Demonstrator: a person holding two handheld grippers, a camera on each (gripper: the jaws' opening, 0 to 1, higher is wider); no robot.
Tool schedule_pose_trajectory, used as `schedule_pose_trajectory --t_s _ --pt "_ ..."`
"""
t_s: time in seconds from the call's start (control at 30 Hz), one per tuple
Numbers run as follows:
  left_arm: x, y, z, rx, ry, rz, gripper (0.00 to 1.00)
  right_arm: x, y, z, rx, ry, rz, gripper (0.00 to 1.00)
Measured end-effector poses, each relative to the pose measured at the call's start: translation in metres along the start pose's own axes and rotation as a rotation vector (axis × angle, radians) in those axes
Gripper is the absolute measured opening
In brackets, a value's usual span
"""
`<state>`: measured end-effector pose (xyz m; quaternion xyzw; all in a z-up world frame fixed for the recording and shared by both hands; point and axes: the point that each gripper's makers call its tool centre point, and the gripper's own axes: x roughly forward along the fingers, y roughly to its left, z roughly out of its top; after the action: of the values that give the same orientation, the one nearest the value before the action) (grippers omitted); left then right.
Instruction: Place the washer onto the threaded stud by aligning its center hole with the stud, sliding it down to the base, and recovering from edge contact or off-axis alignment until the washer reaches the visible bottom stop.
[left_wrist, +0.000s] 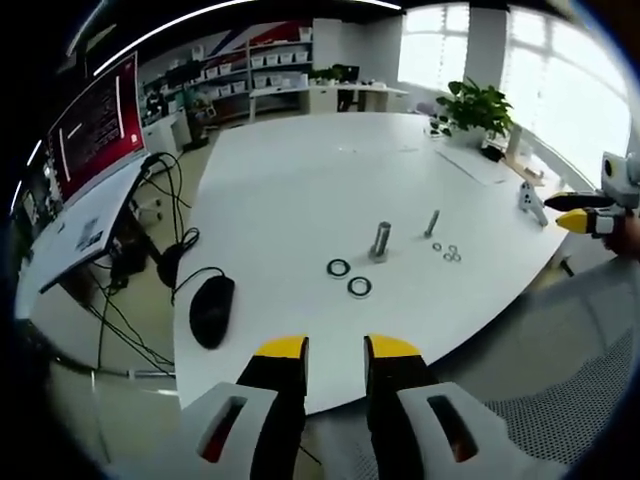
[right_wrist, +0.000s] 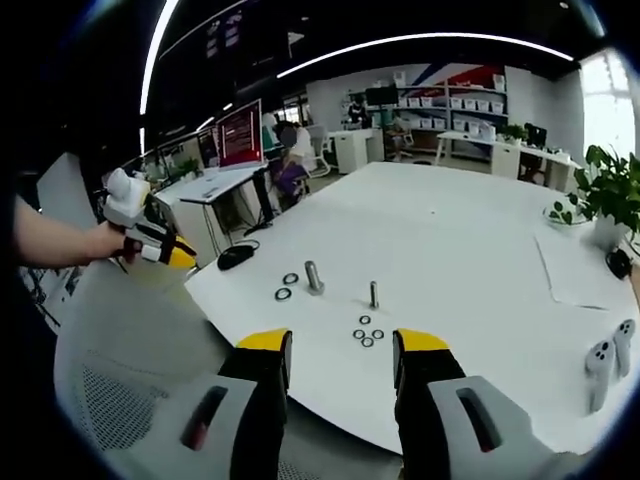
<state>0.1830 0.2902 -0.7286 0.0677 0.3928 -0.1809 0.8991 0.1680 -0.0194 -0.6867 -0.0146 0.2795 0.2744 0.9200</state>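
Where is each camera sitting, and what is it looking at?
Left gripper view: rides the left gripper, facing the white table; its yellow-tipped jaws stand apart.
Right gripper view: rides the right gripper, facing the table from another side; a person's hand holds the left gripper.
Shared: the large metal stud, thin stud, two large washers, small washers, black mouse.

Left gripper (left_wrist: 336, 348) jaws apart, empty (above table (left_wrist: 290, 190) edge); two washers (left_wrist: 349, 277) beside stud (left_wrist: 380, 241).

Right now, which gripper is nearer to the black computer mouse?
Left. The left gripper hovers just beside the black mouse; the right gripper sits farther off, before the small washers.
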Motion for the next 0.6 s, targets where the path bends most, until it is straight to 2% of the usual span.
schedule_pose_trajectory --t_s 0.43,0.6 --pt "-0.0018 0.0078 -0.0014 -0.013 0.01 0.048 0.2 0.0023 0.0052 -0.0048 -0.012 0.024 0.03 0.43" --pt "0.0015 0.0047 -0.0074 -0.023 0.041 0.022 0.2 0.002 0.0065 -0.0051 -0.007 0.026 0.035 0.43"
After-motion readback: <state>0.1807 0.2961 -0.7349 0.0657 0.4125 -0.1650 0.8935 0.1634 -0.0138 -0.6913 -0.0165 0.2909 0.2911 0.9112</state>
